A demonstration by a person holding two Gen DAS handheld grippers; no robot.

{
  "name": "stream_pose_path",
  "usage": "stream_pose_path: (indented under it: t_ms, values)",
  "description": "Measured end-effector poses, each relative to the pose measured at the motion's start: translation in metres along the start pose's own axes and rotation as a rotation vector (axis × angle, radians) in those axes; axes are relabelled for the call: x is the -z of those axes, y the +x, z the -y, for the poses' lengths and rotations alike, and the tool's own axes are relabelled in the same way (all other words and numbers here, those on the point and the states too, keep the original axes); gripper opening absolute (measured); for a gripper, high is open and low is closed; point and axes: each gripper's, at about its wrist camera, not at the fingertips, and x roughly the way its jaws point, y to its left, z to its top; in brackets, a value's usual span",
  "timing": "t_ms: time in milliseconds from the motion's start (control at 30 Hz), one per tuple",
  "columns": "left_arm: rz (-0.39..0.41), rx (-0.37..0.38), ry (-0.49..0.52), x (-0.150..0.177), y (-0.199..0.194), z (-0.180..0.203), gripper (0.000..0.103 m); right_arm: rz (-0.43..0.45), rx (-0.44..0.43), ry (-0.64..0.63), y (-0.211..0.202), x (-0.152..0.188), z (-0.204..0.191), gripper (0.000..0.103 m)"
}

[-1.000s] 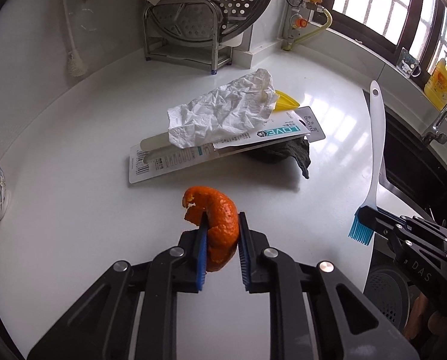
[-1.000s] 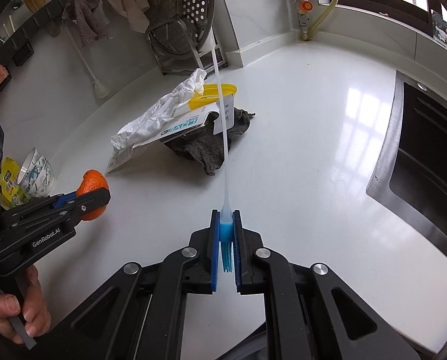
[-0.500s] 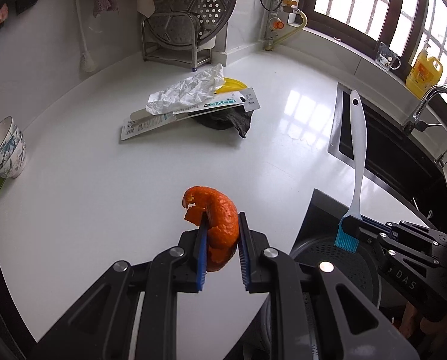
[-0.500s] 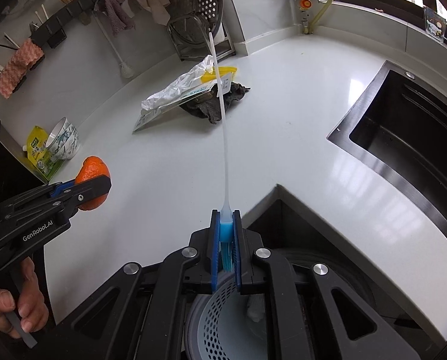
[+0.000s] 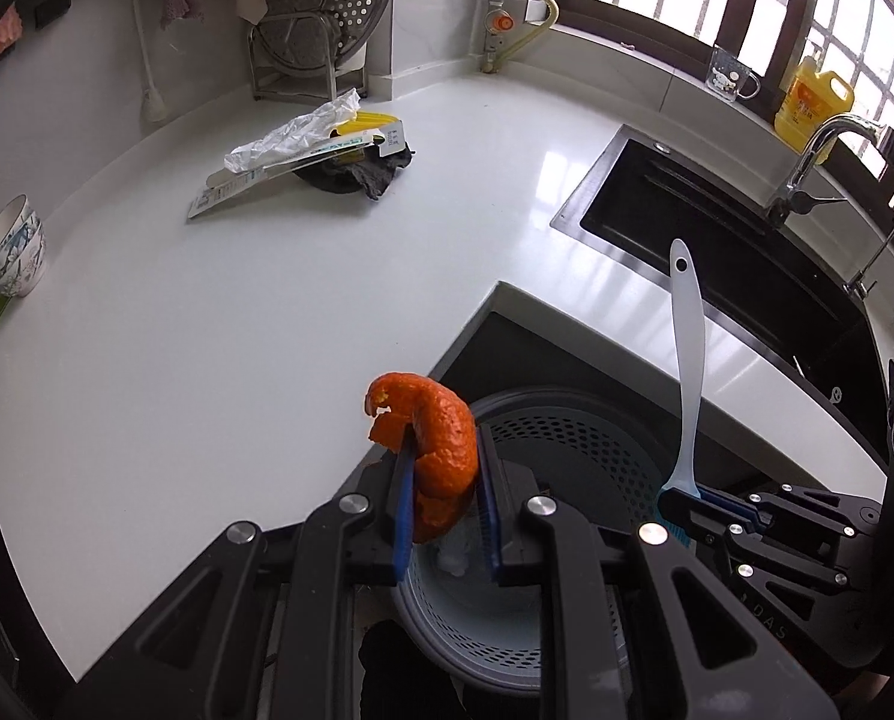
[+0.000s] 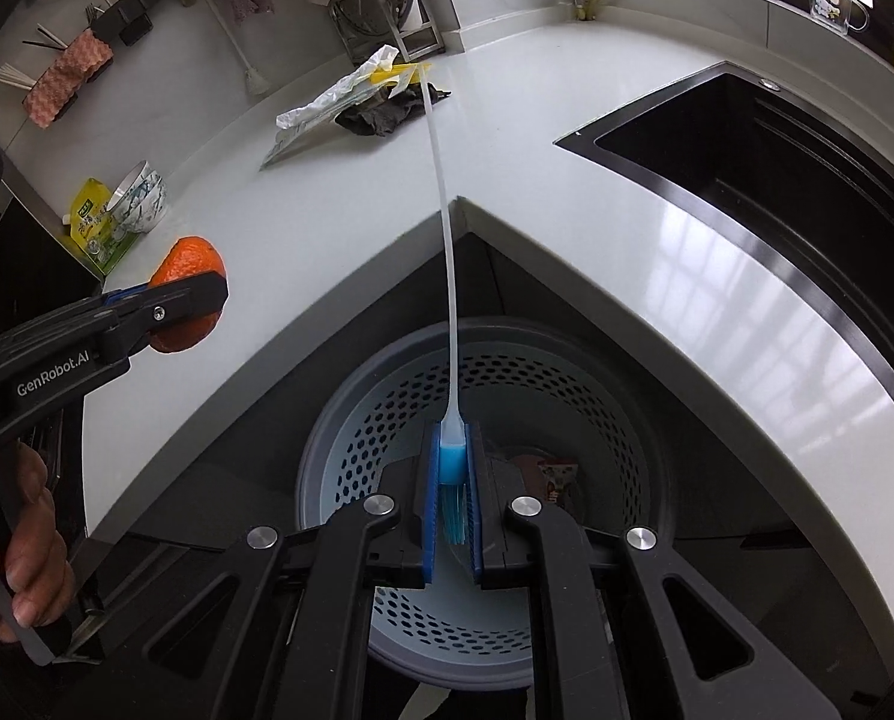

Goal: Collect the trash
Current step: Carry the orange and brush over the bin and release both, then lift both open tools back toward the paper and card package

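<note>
Left wrist view: left claw (image 5: 444, 501) clamped on a curled orange citrus peel (image 5: 432, 450) at lower centre, sitting over the near rim of the round grey perforated plastic bin (image 5: 567, 438); right claw (image 5: 696, 504) at lower right grips a white-handled brush with blue bristles (image 5: 687, 360), handle pointing up. More trash, a crumpled clear plastic wrapper (image 5: 291, 135) on cardboard packaging, lies upper left on the white tabletop (image 5: 207, 330). Right wrist view: right claw (image 6: 452, 492) pinched on the brush head, centred over the bin (image 6: 387, 420); left claw (image 6: 192, 300) with peel (image 6: 186, 258) at left, looks short of the bin mouth. Step in hand: drop-off. Next: shift left claw inward over the opening, then open.
</note>
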Motion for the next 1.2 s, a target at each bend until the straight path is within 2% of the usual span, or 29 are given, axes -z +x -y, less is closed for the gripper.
stream_pose_path:
  t_ms: [367, 567, 600, 633, 667, 700, 733, 1200]
  values:
    - [-0.115, -0.011, -0.024, 0.040, 0.030, 0.029, 0.018, -0.114, 0.000, 0.006, 0.021, 0.035, 0.025, 0.008]
    - [-0.145, -0.028, -0.036, 0.052, 0.038, 0.036, 0.025, -0.144, -0.005, -0.017, 0.031, 0.041, 0.026, 0.008]
    - [-0.143, -0.033, -0.042, 0.054, 0.036, 0.037, 0.028, -0.148, -0.004, -0.018, 0.032, 0.039, 0.026, 0.008]
    - [-0.139, -0.040, -0.047, 0.054, 0.035, 0.037, 0.038, -0.148, -0.002, -0.016, 0.032, 0.039, 0.027, 0.009]
    - [-0.131, -0.050, -0.052, 0.053, 0.033, 0.036, 0.046, -0.148, -0.006, -0.010, 0.032, 0.037, 0.028, 0.020]
    - [-0.119, -0.062, -0.060, 0.053, 0.030, 0.035, 0.061, -0.140, -0.011, -0.005, 0.030, 0.037, 0.029, 0.033]
    - [-0.105, -0.068, -0.069, 0.052, 0.026, 0.032, 0.066, -0.126, -0.007, -0.005, 0.027, 0.036, 0.030, 0.037]
    - [-0.073, -0.124, -0.104, 0.044, 0.005, 0.025, 0.066, -0.112, -0.020, -0.003, 0.009, 0.037, 0.034, 0.039]
